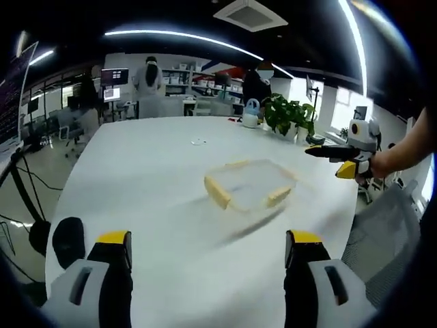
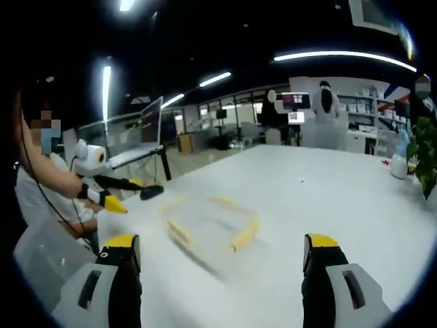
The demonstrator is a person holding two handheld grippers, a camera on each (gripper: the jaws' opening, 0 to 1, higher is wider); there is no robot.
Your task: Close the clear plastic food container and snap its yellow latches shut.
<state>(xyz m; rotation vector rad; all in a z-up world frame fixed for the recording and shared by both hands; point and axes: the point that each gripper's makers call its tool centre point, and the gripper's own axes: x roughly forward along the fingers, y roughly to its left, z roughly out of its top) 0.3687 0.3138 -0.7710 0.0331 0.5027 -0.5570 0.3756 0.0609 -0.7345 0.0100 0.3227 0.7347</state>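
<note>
The clear container (image 1: 249,184) on the white table (image 1: 150,178) is smeared by motion blur in both views, so I cannot tell if its lid is on, or if the yellow latches (image 1: 218,193) are snapped. In the right gripper view, the left gripper (image 2: 126,190) is also blurred and its jaws are unclear. The two people (image 1: 149,82) far behind the table are too small to tell details
</note>
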